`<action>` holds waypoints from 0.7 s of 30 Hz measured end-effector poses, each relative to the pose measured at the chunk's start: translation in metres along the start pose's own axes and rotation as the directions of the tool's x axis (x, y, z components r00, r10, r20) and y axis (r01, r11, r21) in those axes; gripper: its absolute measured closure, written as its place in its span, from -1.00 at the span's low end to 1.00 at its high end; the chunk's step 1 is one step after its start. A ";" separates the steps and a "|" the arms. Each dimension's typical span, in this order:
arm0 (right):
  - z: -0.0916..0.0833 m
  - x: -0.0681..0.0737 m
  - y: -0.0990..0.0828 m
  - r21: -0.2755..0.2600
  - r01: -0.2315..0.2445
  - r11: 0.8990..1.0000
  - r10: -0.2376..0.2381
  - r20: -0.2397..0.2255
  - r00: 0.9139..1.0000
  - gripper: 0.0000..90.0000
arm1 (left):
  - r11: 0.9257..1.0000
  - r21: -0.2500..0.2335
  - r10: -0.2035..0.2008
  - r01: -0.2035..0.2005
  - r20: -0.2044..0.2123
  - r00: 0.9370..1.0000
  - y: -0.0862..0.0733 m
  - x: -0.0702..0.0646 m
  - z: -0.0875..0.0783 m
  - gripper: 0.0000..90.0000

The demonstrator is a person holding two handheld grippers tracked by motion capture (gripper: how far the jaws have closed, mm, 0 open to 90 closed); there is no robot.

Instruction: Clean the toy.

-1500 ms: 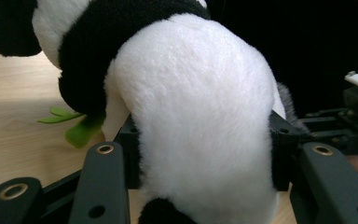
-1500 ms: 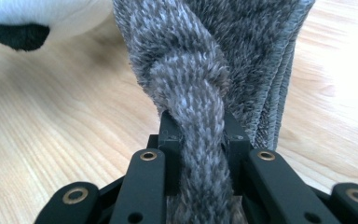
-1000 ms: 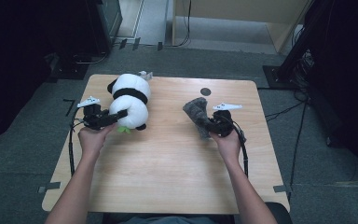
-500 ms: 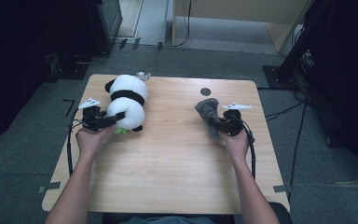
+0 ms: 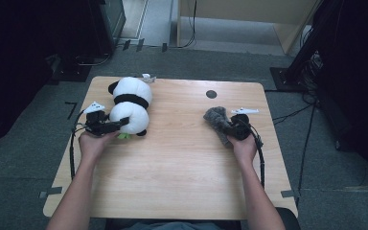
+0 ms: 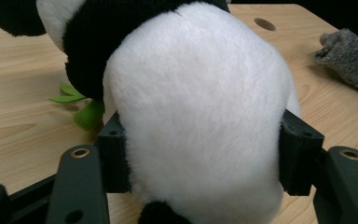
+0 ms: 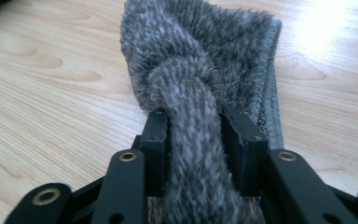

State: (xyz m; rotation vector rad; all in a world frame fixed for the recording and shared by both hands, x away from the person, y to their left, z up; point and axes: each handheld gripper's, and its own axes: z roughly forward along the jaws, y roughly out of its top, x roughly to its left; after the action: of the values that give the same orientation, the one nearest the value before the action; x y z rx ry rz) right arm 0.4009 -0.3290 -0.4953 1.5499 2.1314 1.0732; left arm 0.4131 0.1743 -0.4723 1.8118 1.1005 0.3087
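Note:
A black-and-white panda plush (image 5: 129, 103) lies on the wooden table (image 5: 182, 163) at the left. My left gripper (image 5: 122, 123) holds its white rump (image 6: 196, 107) between both pads, which still touch its sides; the jaws have just been opening. At the right, a grey fuzzy cloth (image 5: 215, 117) rests on the table. My right gripper (image 5: 227, 129) has a rolled fold of that cloth (image 7: 200, 56) between its pads (image 7: 156, 140). Both pads still lie against it, and these jaws have also just been opening.
A green leaf (image 6: 86, 112) sticks out under the panda near my left jaw. A dark round hole (image 5: 211, 94) sits in the tabletop behind the cloth. A small white object (image 5: 148, 76) lies at the far edge. Dark furniture and cables surround the table.
My right hand has moved a little to the right and down with the grey cloth, which now rests on the table. The left hand and the panda have stayed put.

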 end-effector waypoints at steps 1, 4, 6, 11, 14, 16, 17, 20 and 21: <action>0.001 0.000 0.000 0.005 -0.002 1.000 0.002 -0.002 1.000 0.35 | 1.000 0.001 0.001 -0.001 -0.001 1.000 0.000 0.000 0.000 -0.27; 0.003 -0.001 -0.001 0.008 -0.013 1.000 0.013 -0.008 1.000 0.24 | 1.000 0.004 -0.006 0.006 0.006 1.000 0.000 0.001 0.001 -0.42; 0.004 -0.003 -0.002 0.004 -0.030 1.000 0.030 -0.023 0.999 0.13 | 1.000 0.010 -0.001 0.001 0.017 1.000 0.000 0.003 0.001 -0.50; 0.005 -0.005 -0.002 -0.011 -0.051 0.999 0.051 -0.017 0.999 -0.07 | 1.000 0.026 0.007 -0.007 0.020 1.000 0.001 0.003 0.000 -0.65; 0.005 -0.005 -0.001 -0.015 -0.068 0.998 0.068 -0.022 0.997 -0.09 | 0.999 0.038 0.015 -0.016 0.020 1.000 0.003 0.001 0.000 -0.70; 0.005 -0.003 -0.001 -0.014 -0.067 0.998 0.066 -0.016 0.998 -0.10 | 0.998 0.054 0.031 -0.031 0.012 0.999 0.005 -0.001 0.000 -0.71; 0.005 -0.003 -0.001 -0.017 -0.063 0.998 0.063 -0.016 0.998 -0.12 | 0.997 0.061 0.040 -0.040 0.006 0.999 0.006 -0.002 0.000 -0.72; 0.003 -0.002 0.000 -0.033 -0.067 0.997 0.067 -0.020 0.998 -0.15 | 0.996 0.067 0.054 -0.053 -0.016 0.998 0.007 -0.004 -0.002 -0.79; 0.003 -0.002 0.000 -0.036 -0.071 0.997 0.070 -0.025 0.997 -0.15 | 0.996 0.069 0.057 -0.055 -0.019 0.998 0.008 -0.005 -0.002 -0.81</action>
State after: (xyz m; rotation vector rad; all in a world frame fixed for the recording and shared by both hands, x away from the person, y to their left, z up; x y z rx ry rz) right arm 0.4033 -0.3295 -0.4976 1.6145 2.0735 1.1527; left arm 0.4135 0.1707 -0.4637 1.9065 1.0879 0.3275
